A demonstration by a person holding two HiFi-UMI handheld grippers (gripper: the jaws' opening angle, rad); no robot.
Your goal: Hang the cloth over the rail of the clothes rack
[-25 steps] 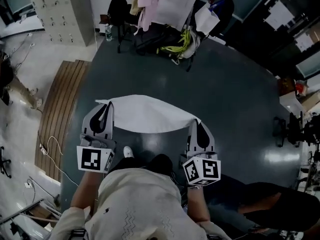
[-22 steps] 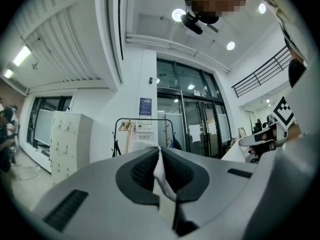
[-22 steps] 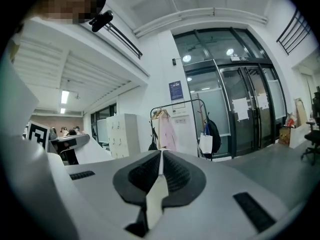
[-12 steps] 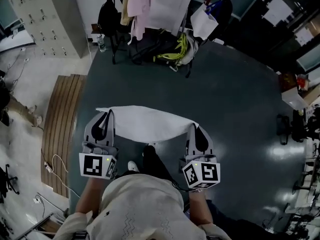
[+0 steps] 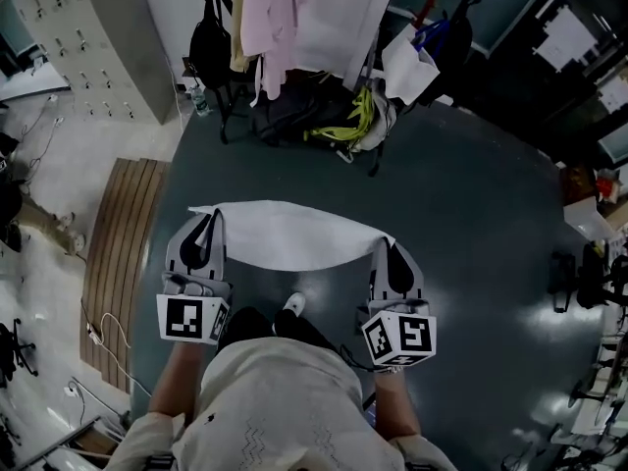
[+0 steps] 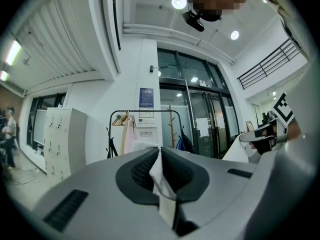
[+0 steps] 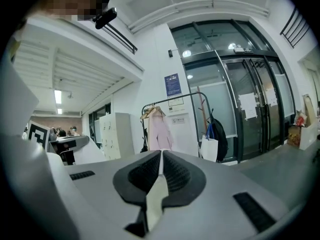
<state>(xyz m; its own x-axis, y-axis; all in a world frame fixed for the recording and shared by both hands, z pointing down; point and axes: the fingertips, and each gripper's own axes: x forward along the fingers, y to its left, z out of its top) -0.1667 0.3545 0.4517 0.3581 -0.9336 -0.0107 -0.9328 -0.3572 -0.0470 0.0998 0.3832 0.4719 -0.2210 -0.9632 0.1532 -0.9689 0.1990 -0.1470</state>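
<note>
A white cloth (image 5: 289,235) hangs stretched between my two grippers, above the dark floor. My left gripper (image 5: 204,226) is shut on the cloth's left corner, and a strip of the cloth (image 6: 159,176) shows pinched between its jaws. My right gripper (image 5: 389,253) is shut on the right corner, where the cloth (image 7: 156,195) sits clamped between the ribbed pads. The clothes rack (image 5: 294,27) stands ahead of me with pink and white garments on it. Its black top rail (image 6: 145,112) shows in the left gripper view, and the rack (image 7: 172,104) appears again in the right gripper view.
Bags and a yellow-green item (image 5: 343,101) lie at the rack's foot. Grey lockers (image 5: 93,42) stand at the left, and a wooden slatted platform (image 5: 118,253) lies left of me. Glass doors (image 7: 250,109) are behind the rack. Office chairs (image 5: 589,273) stand at the right.
The rack and the bags have slid down the head view and look nearer. The person's shoe has shifted forward under the cloth. Both grippers still hold the cloth stretched.
</note>
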